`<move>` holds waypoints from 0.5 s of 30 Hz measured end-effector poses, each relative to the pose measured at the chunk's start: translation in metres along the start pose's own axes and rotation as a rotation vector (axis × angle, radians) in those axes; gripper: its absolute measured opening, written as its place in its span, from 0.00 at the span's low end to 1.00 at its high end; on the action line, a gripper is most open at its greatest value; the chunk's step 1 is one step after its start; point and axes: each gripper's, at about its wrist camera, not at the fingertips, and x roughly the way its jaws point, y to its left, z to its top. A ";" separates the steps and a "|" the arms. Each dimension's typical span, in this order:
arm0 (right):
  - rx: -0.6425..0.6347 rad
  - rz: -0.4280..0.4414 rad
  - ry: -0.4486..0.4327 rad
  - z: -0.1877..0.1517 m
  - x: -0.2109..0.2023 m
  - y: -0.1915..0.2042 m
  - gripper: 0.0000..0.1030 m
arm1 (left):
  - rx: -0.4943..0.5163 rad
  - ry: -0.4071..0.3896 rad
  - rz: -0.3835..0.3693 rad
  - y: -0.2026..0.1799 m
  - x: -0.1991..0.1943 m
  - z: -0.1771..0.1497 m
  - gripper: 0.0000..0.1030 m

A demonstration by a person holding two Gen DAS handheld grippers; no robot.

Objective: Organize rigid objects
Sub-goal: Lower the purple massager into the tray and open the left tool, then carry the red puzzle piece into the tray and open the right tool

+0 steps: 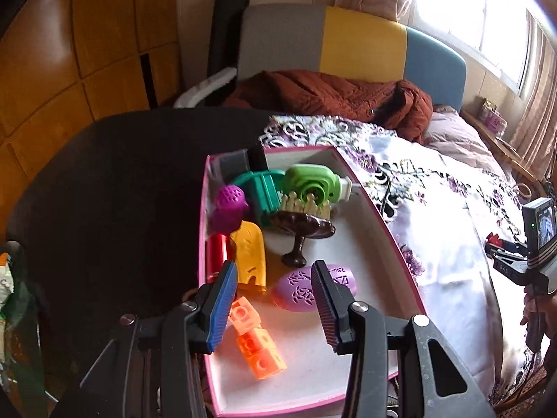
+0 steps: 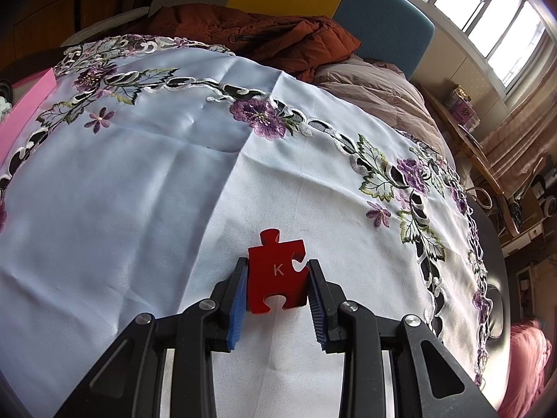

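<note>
A red puzzle piece (image 2: 276,271) marked K sits pinched between the pads of the right gripper (image 2: 277,280) over a white cloth (image 2: 139,181) embroidered with purple flowers, its knob pointing away from the hand; whether its lower edge touches the cloth cannot be told. The pink-rimmed box (image 1: 379,223) that holds the sorted toys lies off the cloth's left edge, so the piece's likely way there runs leftward across the table. The left gripper (image 1: 275,282) hangs above the box's near end, its jaws spread and holding nothing, with a purple egg (image 1: 303,289) and orange blocks (image 1: 256,341) just beneath; a yellow piece (image 1: 249,254), a dark stand (image 1: 301,233) and a green toy (image 1: 308,183) crowd the far end. The left hand is nearer the box, the right alone has the piece. Behind the table are a rust-coloured jacket (image 2: 257,31), a bed and a bright window (image 2: 487,10).
</note>
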 end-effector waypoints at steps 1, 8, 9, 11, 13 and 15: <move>0.002 0.000 -0.001 0.000 0.000 0.000 0.31 | -0.002 -0.008 0.004 0.001 -0.004 0.001 0.43; 0.030 0.009 -0.002 -0.001 0.000 -0.003 0.31 | -0.042 -0.025 0.018 0.017 -0.018 0.000 0.43; 0.034 0.010 -0.002 -0.001 0.000 -0.003 0.32 | -0.049 -0.021 0.019 0.019 -0.018 0.000 0.43; 0.044 0.012 -0.002 -0.002 0.001 -0.004 0.31 | -0.068 -0.015 0.022 0.025 -0.018 -0.004 0.43; 0.056 0.014 0.000 -0.002 0.001 -0.004 0.31 | -0.083 -0.010 0.025 0.032 -0.018 -0.007 0.43; 0.062 0.012 0.005 -0.001 0.001 -0.004 0.31 | -0.098 -0.007 0.029 0.038 -0.018 -0.010 0.43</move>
